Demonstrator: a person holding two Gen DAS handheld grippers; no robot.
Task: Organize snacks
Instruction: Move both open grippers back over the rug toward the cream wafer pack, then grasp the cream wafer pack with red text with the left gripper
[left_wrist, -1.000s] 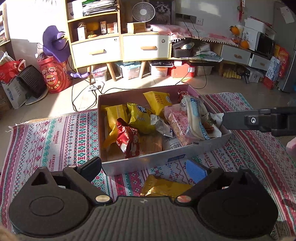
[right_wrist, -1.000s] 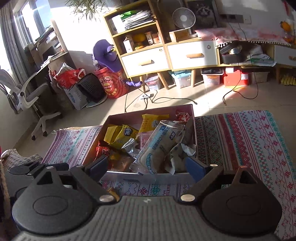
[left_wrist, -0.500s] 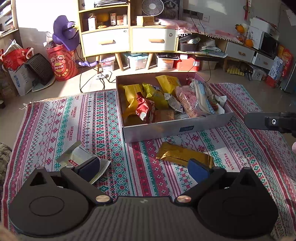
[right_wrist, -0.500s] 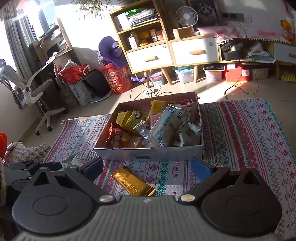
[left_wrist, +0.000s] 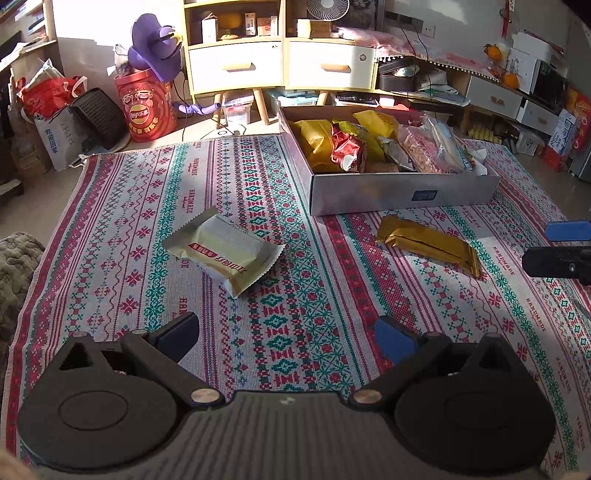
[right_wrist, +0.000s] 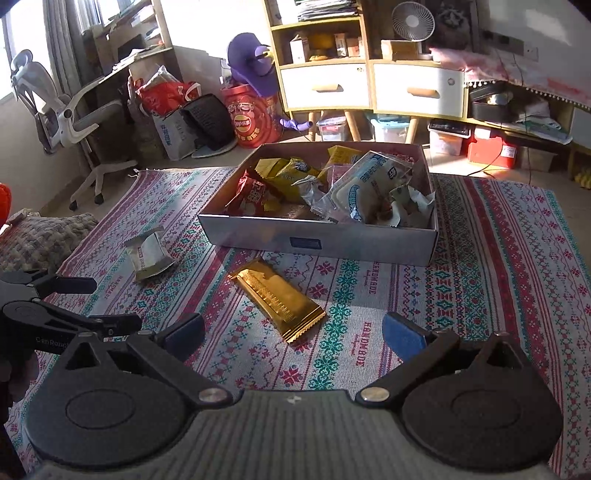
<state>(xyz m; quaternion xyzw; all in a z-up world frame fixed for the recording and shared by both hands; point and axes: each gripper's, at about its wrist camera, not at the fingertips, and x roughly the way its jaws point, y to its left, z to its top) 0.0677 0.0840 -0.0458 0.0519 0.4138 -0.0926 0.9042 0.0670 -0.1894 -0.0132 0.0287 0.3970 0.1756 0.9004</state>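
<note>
Spilling past frame edge, right tongs (left_wrist: 565, 243); box (left_wrist: 402, 192) contents jumbled.

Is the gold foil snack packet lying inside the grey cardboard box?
No, the gold foil snack packet lies on the patterned woven rug, in front of the grey cardboard box and apart from it.

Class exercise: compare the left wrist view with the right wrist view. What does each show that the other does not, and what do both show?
Only the left wrist view shows the oranges on the far right shelf and the right gripper's blue pad entering from the right edge. Only the right wrist view shows the white office chair and the side of the left gripper at lower left. Both show the snack box, the gold packet and the pale packet lying on the patterned rug, with each gripper's own jaws open and empty.
</note>
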